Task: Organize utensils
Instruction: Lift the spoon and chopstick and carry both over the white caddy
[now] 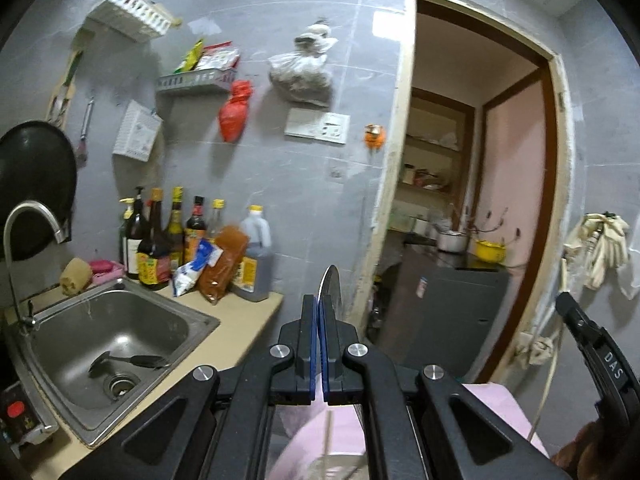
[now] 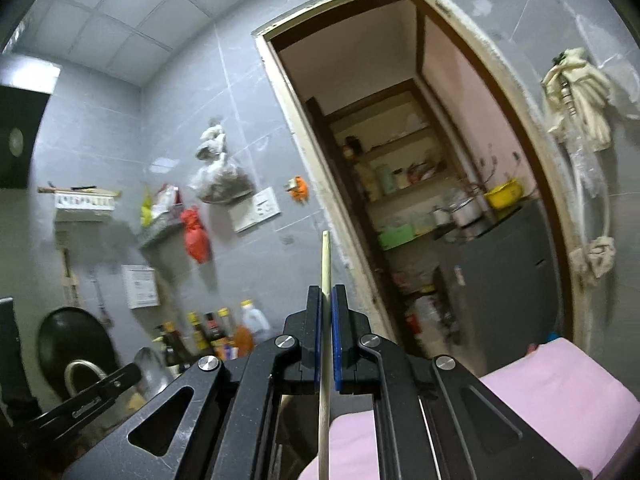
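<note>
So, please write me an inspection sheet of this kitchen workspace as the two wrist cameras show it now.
Surface: beige counter beside a steel sink.
Job's things: dark fork lying in the sink; thin metal blade in the left tongs; wooden stick in the right tongs.
Clutter: sauce bottles, orange packet, loofah.
Grippers: left tongs shut on the blade; right tongs shut on the stick.
Cables: white cord hanging right of the doorway.
Surroundings: grey tiled wall, wall racks, hanging bags, black wok, open doorway.
</note>
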The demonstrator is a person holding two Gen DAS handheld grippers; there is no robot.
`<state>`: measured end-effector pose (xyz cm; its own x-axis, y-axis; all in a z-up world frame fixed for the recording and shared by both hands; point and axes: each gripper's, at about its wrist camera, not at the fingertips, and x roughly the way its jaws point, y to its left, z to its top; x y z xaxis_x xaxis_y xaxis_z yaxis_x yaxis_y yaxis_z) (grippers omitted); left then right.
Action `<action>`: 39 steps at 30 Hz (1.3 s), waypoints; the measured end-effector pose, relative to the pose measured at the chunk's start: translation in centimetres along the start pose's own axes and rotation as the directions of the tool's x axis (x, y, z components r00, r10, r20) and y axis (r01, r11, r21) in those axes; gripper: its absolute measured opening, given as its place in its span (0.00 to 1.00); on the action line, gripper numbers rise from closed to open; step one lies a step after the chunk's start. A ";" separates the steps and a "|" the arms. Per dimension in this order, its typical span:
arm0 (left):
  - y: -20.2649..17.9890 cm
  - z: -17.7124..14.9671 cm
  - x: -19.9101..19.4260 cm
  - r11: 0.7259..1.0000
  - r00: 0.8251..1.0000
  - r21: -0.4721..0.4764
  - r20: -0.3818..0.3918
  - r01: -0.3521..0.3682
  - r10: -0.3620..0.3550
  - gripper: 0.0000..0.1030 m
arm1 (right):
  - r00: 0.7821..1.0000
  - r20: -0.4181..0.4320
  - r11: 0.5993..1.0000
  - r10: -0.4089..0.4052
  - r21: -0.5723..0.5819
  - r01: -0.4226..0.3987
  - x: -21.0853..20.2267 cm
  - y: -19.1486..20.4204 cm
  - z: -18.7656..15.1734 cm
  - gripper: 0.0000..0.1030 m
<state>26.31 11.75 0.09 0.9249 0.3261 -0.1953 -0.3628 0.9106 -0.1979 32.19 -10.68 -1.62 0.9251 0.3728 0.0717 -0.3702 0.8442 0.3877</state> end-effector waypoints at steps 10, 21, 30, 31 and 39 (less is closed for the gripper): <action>0.1 -3.7 1.5 0.996 0.997 0.052 0.047 -0.069 0.066 0.02 | 0.995 0.069 0.995 -0.074 -0.065 0.079 -0.3 1.0 -3.6 0.04; -1.0 -5.5 1.8 0.994 0.998 0.099 0.053 -0.048 0.043 0.02 | 0.994 0.064 0.986 -0.091 -0.134 0.099 -0.8 1.4 -4.6 0.04; -1.4 -6.3 1.5 0.992 0.998 0.122 0.043 -0.043 0.038 0.02 | 0.997 0.039 0.996 -0.074 -0.045 0.075 -0.9 -0.8 -5.7 0.04; -1.4 -6.3 1.5 0.992 0.998 0.123 0.043 -0.043 0.038 0.02 | 0.997 0.037 0.996 -0.073 -0.042 0.074 -0.8 -1.0 -5.9 0.04; -1.3 -6.5 1.4 0.993 0.998 0.113 0.047 -0.038 0.033 0.02 | 0.998 0.036 0.997 -0.057 -0.047 0.059 -0.8 -1.5 -6.6 0.04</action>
<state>27.38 9.39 -6.21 0.9168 0.3675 -0.1565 -0.3827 0.9204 -0.0804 31.46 -9.74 -8.32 0.9472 0.3098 0.0822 -0.3186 0.8818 0.3478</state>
